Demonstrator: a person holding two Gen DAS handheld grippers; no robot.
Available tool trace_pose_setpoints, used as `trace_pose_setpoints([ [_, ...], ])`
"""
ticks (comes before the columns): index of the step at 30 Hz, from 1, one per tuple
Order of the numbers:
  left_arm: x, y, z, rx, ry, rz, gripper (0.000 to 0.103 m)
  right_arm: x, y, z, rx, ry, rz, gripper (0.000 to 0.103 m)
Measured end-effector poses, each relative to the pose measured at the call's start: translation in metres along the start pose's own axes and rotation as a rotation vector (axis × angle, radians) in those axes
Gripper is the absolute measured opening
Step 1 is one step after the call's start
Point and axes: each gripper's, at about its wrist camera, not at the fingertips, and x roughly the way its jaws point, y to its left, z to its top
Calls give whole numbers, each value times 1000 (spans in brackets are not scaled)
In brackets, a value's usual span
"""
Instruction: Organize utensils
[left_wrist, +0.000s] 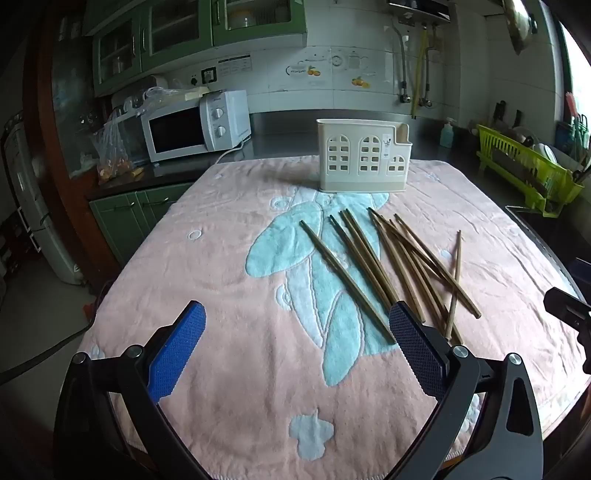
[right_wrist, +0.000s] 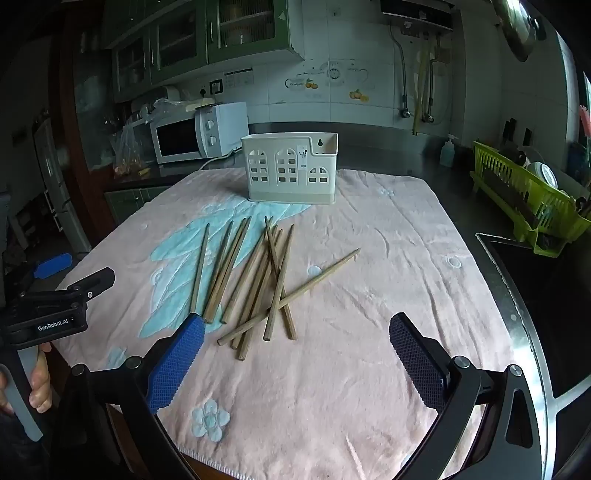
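Note:
Several wooden chopsticks (left_wrist: 391, 266) lie loose in a fan on a pink towel (left_wrist: 221, 295); they also show in the right wrist view (right_wrist: 255, 280). A cream utensil holder (left_wrist: 364, 155) with window cut-outs stands upright behind them; in the right wrist view the holder (right_wrist: 291, 168) looks empty at its open notch. My left gripper (left_wrist: 297, 314) is open and empty, hovering near the chopsticks' near ends. My right gripper (right_wrist: 297, 325) is open and empty, just in front of the pile. The left gripper's body (right_wrist: 55, 306) shows at the left of the right wrist view.
A white microwave (left_wrist: 195, 125) stands at the back left on the counter. A green dish rack (left_wrist: 528, 173) sits at the right beside a dark sink (right_wrist: 535, 295). A soap bottle (left_wrist: 447, 133) stands by the wall. The towel (right_wrist: 351, 369) has bare cloth near me.

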Motion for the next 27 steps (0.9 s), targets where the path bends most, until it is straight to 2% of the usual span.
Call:
trace_pose_setpoints([
  [12,-2,9,6,-19,2,-5,98,-2,-1,8,3,-16,-3,97],
  [19,-4,12,9,-32,-14,21,98,-4,0,5,0,-30,4,97],
  [27,-7,12,12,-27,-30,-1,98,-4,-1,5,5,-34,4,97],
])
